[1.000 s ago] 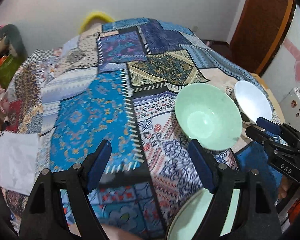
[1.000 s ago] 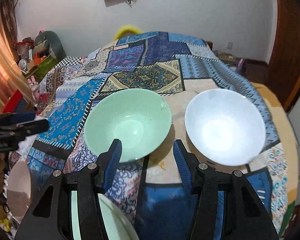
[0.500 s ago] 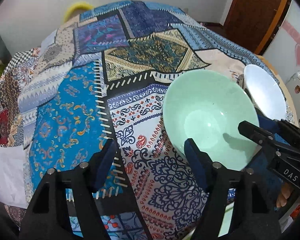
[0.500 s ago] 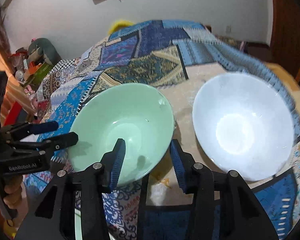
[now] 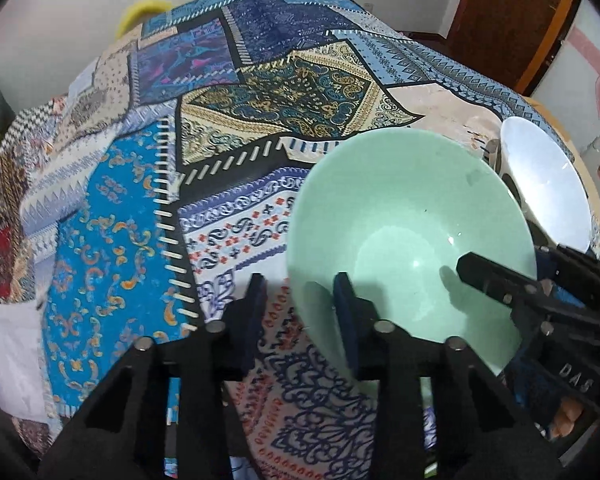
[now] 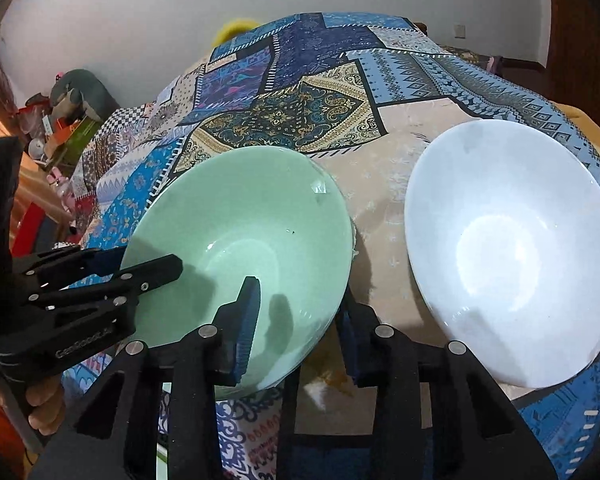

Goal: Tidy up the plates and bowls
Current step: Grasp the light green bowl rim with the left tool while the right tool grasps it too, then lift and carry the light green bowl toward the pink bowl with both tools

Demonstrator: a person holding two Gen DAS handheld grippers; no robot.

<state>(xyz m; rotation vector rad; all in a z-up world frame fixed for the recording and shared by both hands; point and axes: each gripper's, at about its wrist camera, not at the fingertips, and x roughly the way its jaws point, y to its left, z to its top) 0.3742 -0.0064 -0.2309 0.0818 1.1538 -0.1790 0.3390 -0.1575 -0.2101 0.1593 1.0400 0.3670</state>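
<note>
Left wrist view: the left gripper (image 5: 300, 300) straddles the near rim of the green bowl (image 5: 412, 240), jaws apart, one finger inside, one outside; contact unclear. Beyond, the white bowl (image 5: 548, 188) sits just beside it.

Right wrist view: the right gripper (image 6: 300, 312) likewise straddles the green bowl's (image 6: 252, 232) rim, jaws apart. Two bowls, two grippers

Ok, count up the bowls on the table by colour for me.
Green bowl: 1
White bowl: 1
Total: 2
</note>
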